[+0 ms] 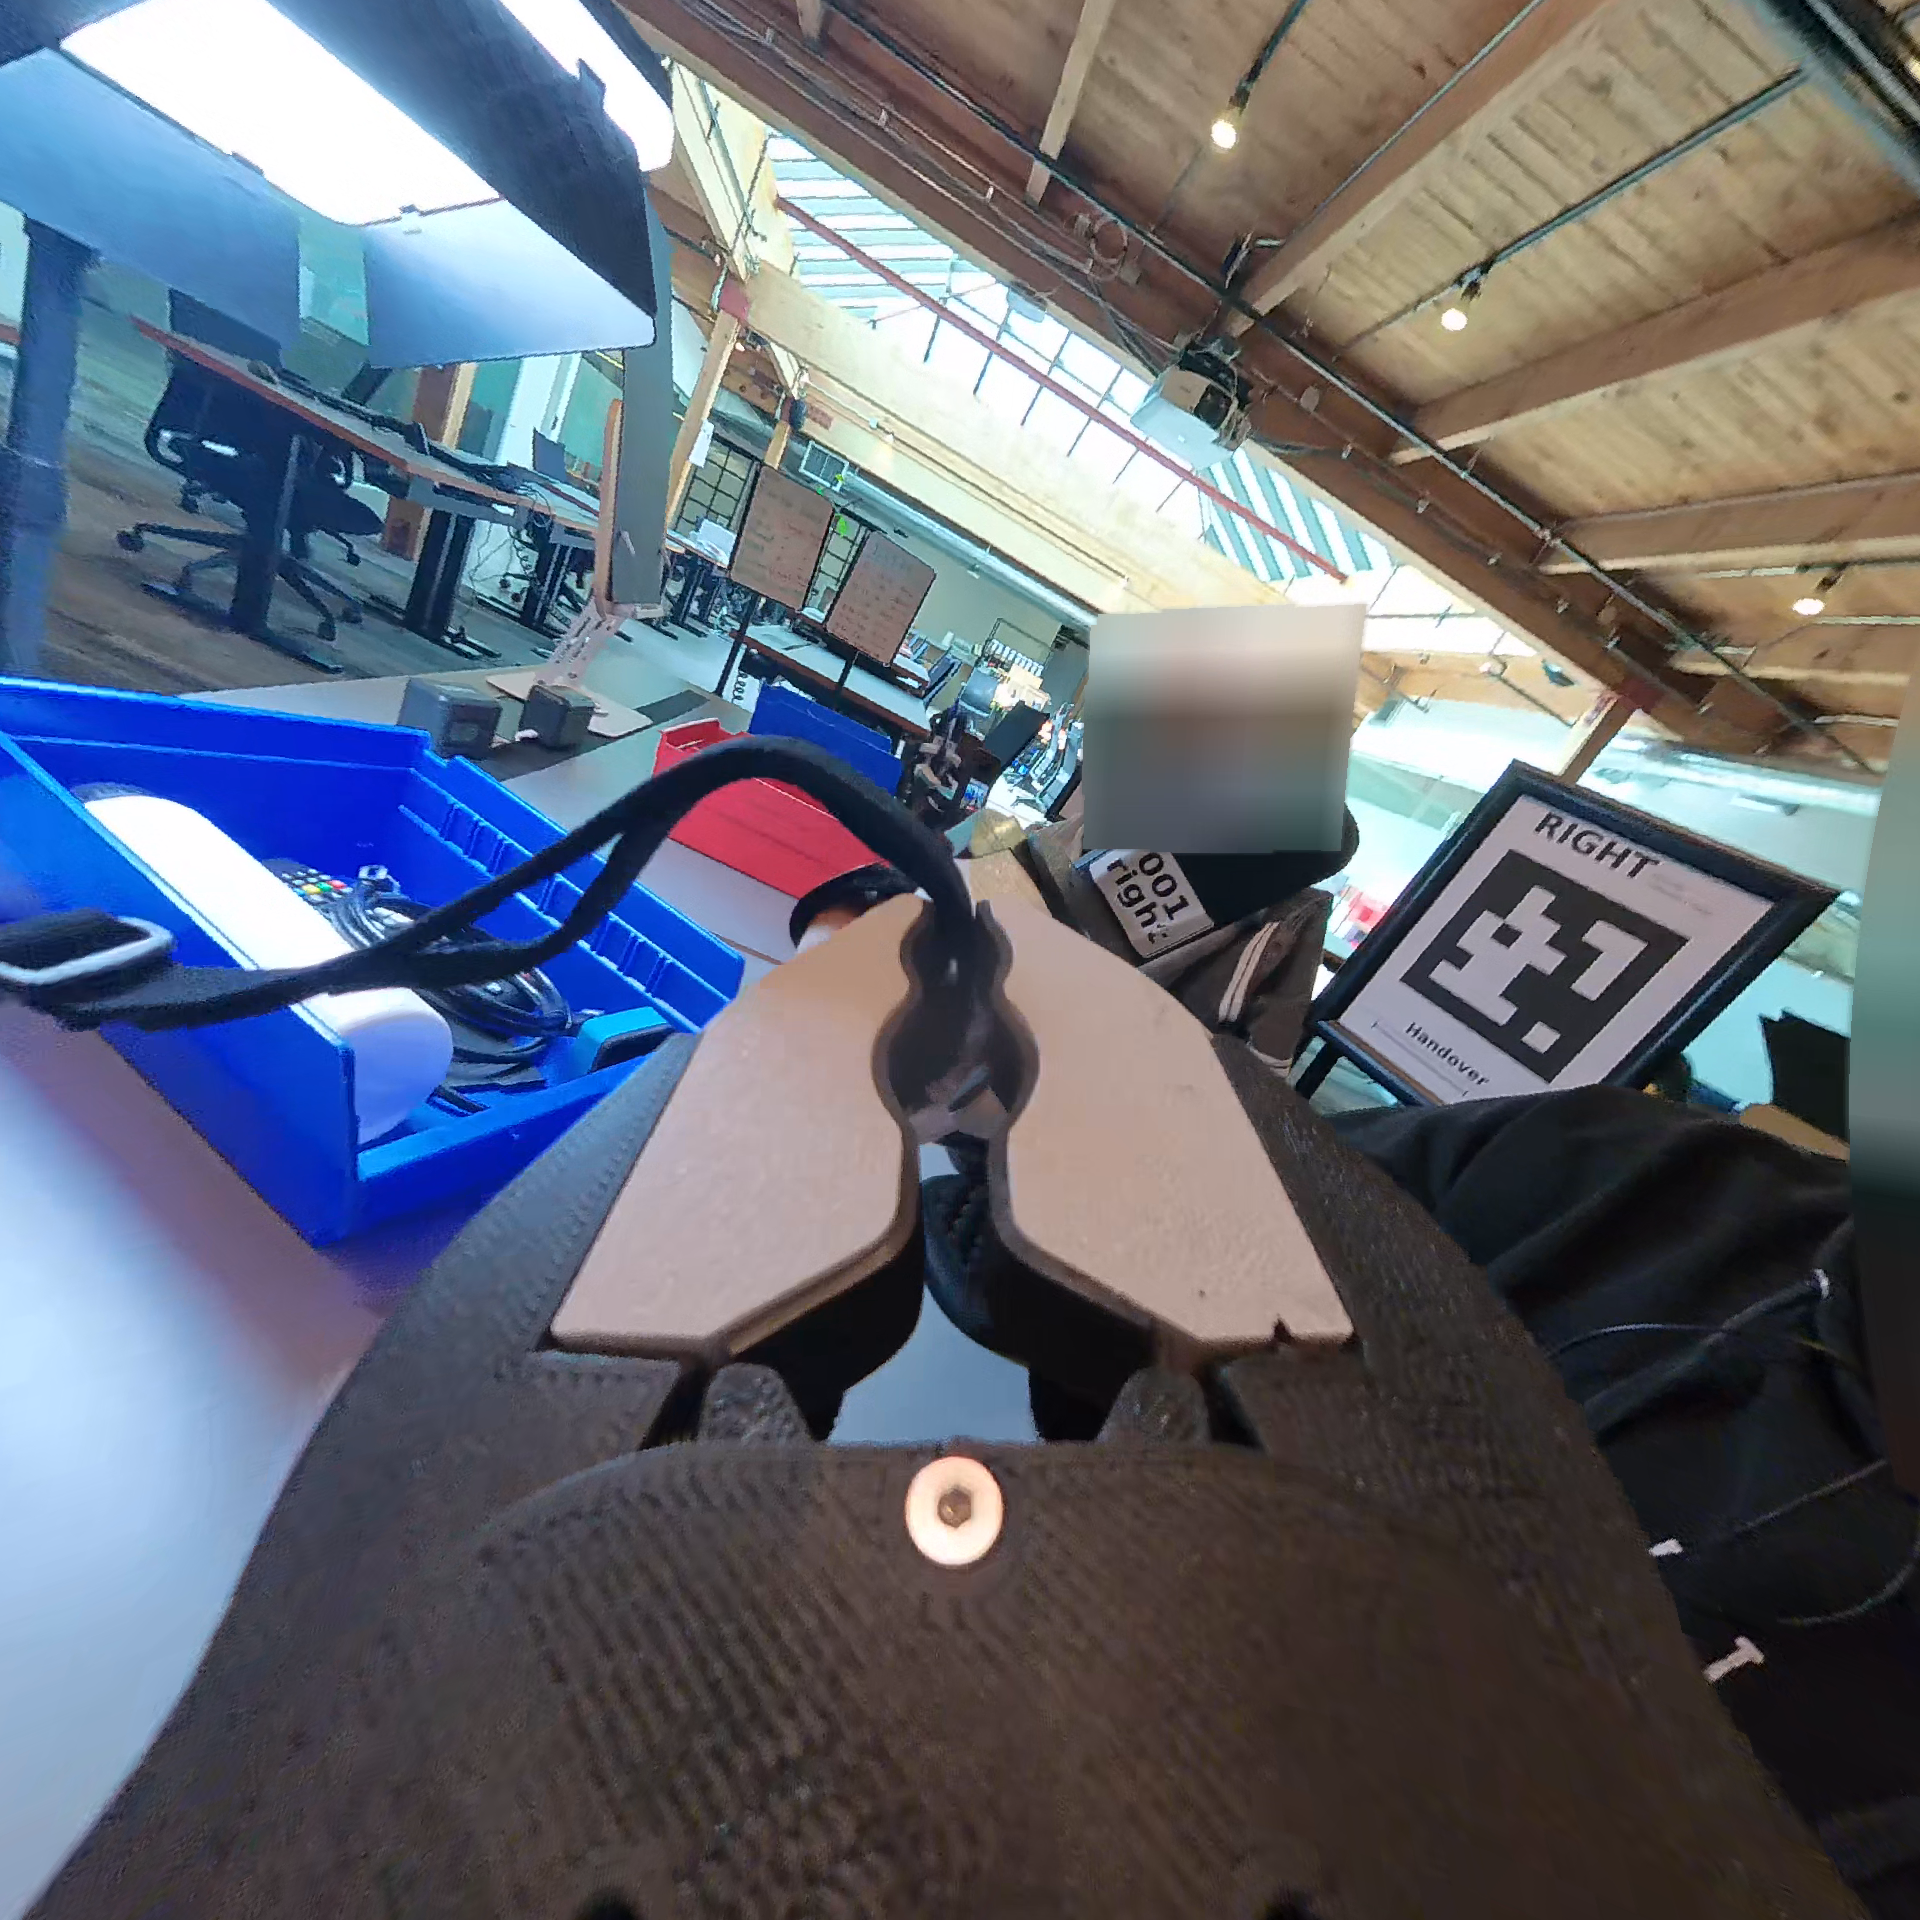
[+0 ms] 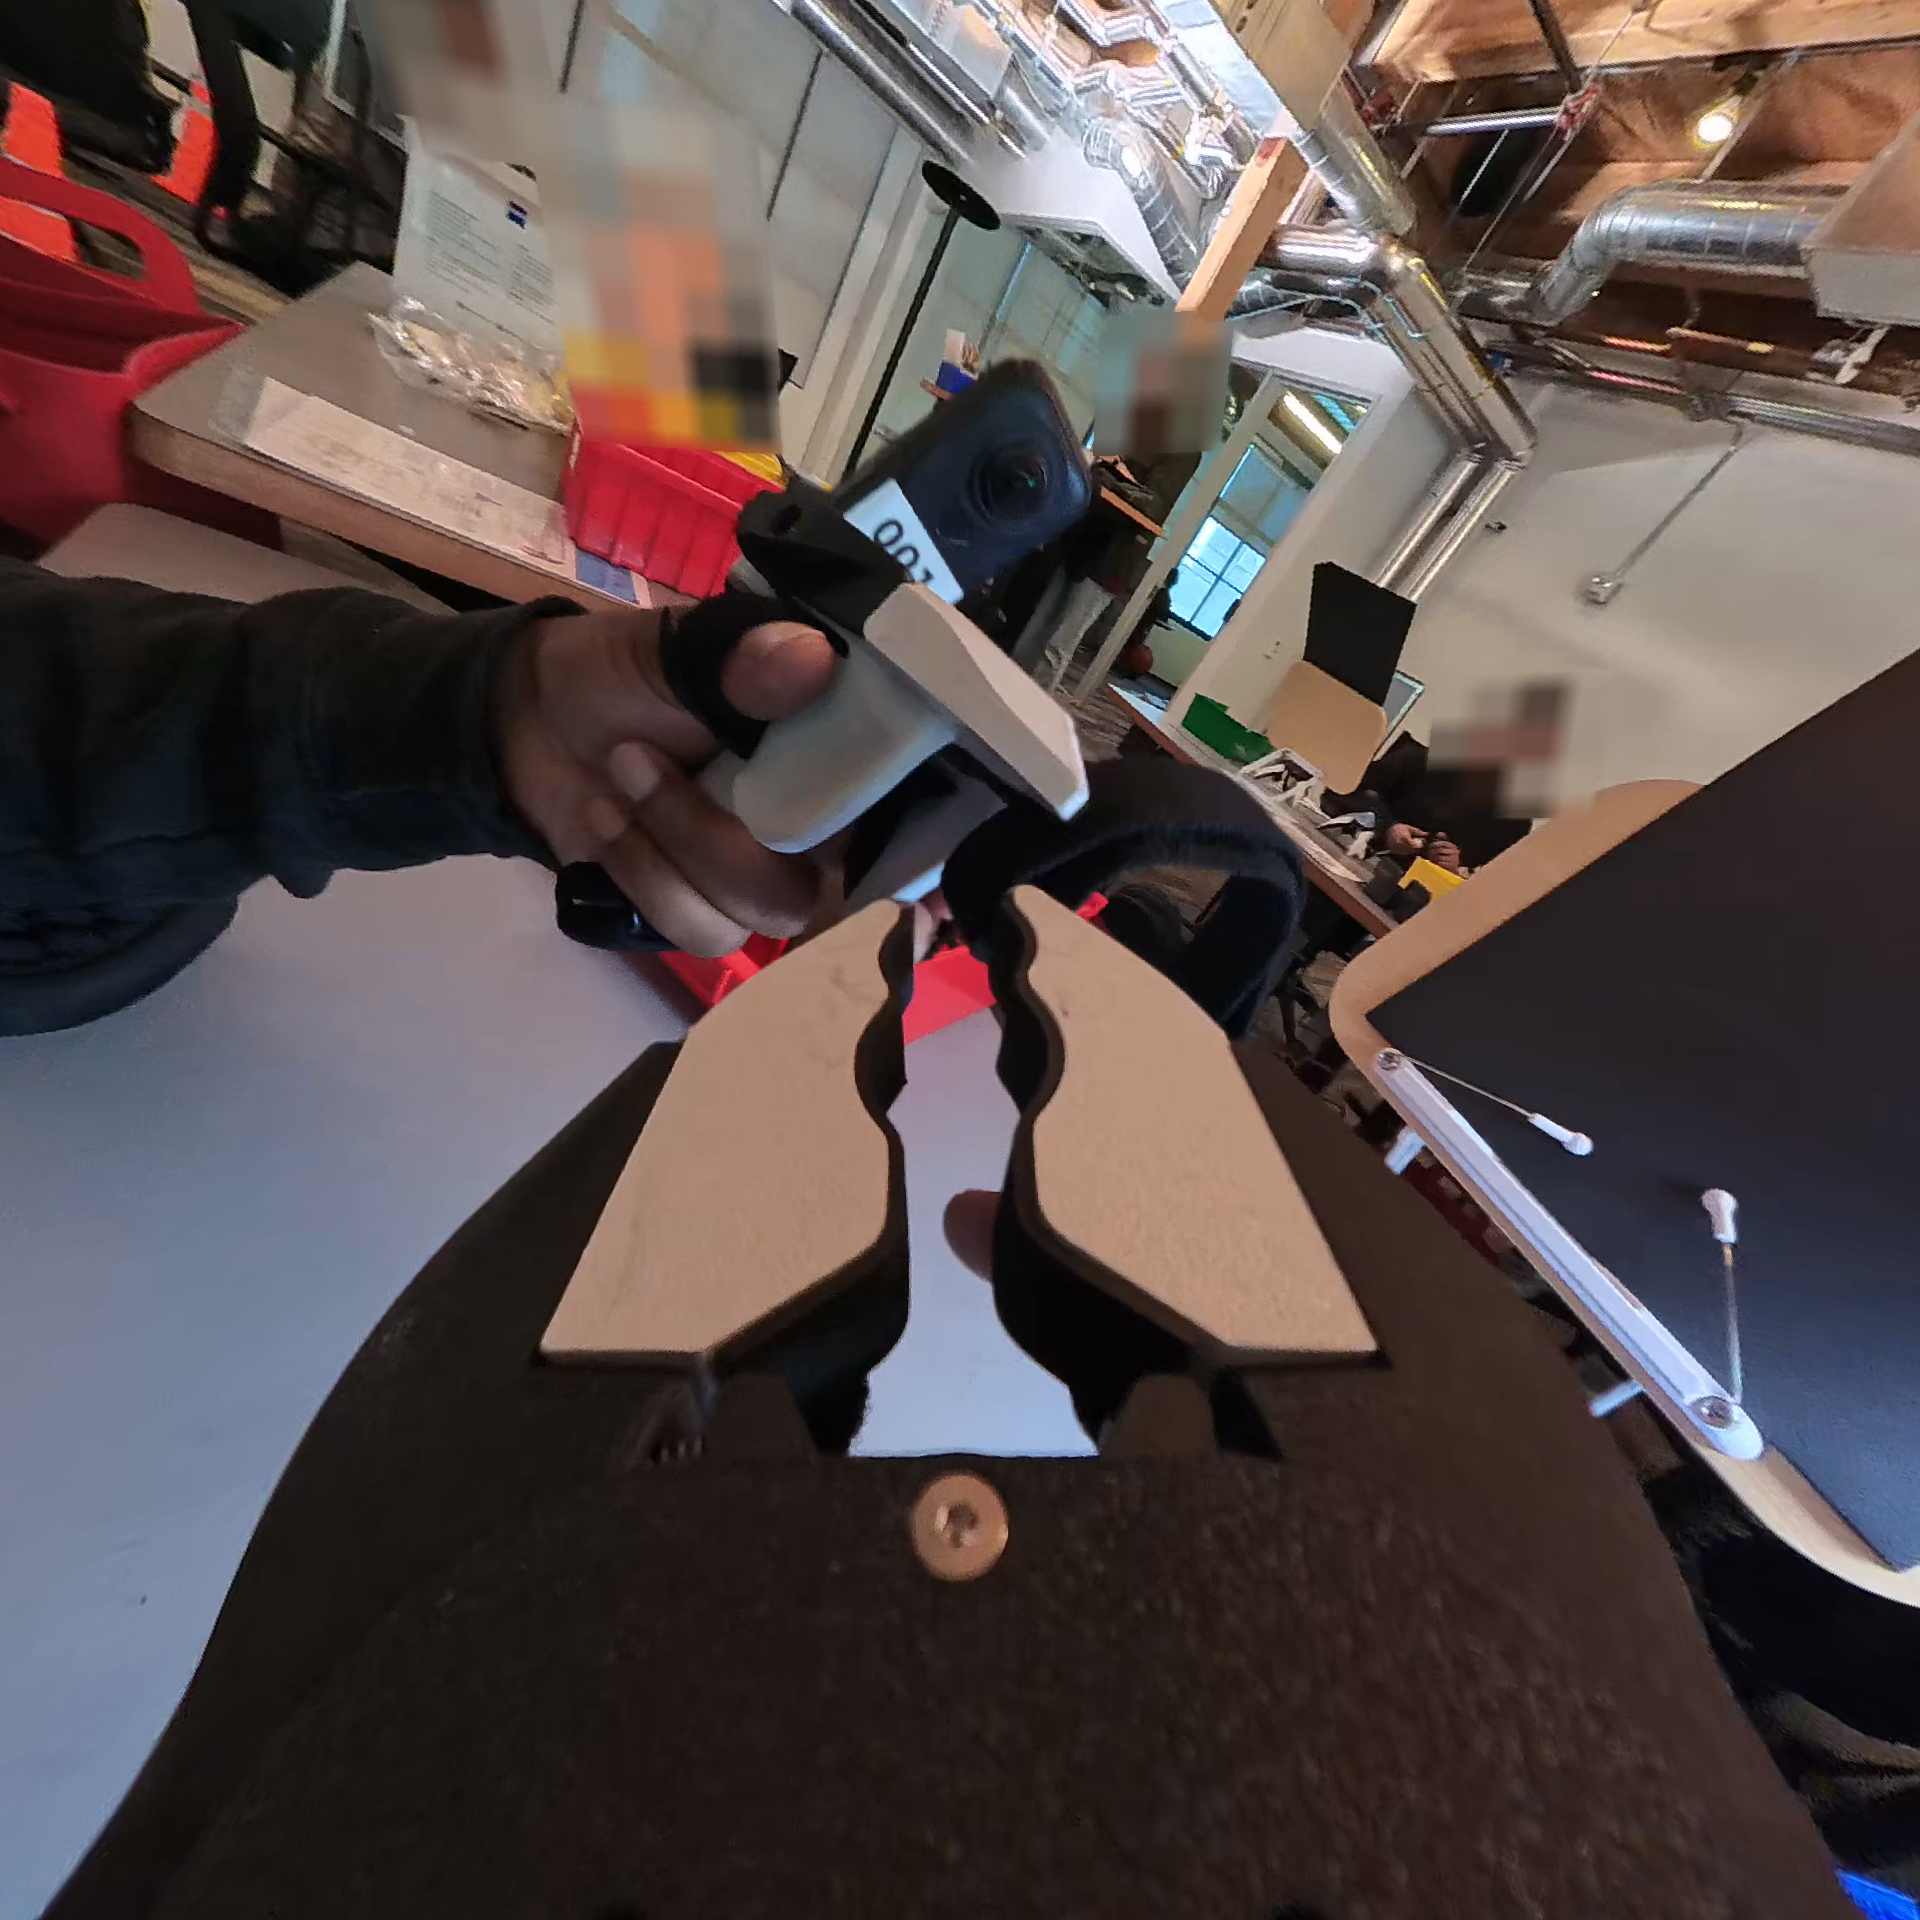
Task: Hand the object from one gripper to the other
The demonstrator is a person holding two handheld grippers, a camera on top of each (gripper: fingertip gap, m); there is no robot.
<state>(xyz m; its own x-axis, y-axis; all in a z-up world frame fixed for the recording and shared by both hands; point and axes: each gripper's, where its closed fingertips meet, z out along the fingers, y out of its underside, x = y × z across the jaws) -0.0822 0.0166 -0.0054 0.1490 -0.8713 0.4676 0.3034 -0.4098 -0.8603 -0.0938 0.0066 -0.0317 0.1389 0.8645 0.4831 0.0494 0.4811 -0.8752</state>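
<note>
Black strap (image 1: 665,831) is pinched between the closed tips of the left tongs (image 1: 961,940); only this view shows its buckle end trailing left over a blue bin (image 1: 436,1039). In the right view, the right tongs (image 2: 956,925) stand slightly apart around a strap loop (image 2: 1195,842), grip unclear. A framed sign (image 1: 1558,945) bears writing.

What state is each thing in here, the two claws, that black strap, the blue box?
left gripper: shut on the black strap.
right gripper: fingers open, beside the strap.
black strap: held up in a loop, not yet handed over.
blue bin: open, holding cables.
</note>
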